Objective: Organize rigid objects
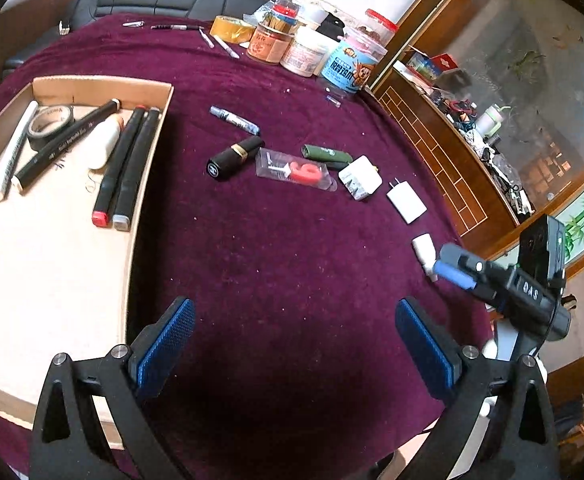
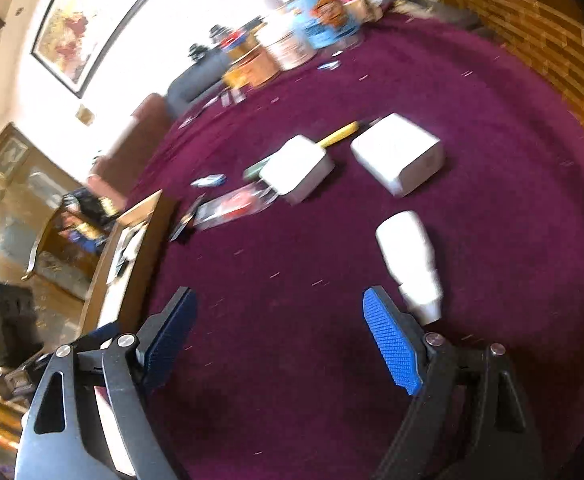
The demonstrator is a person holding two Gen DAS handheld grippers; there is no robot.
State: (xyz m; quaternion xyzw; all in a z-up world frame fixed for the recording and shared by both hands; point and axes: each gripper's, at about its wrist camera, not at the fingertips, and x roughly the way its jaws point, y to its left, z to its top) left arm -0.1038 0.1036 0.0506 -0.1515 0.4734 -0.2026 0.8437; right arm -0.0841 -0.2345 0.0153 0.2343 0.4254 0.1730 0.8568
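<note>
The right tongs (image 2: 279, 344) are gaping wide and empty. The white bottle (image 2: 410, 260) is lying just ahead by the right pad, pointing back at them. Left tongs (image 1: 294, 344), empty too, are sitting farther off.

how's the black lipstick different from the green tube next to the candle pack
The black lipstick is glossy black with a gold band; the green tube is matte dark green with pale print. The lipstick lies left of the clear candle pack, the tube right of it. The lipstick looks thicker. Both lie flat on the purple cloth, outside the cardboard tray.
</note>
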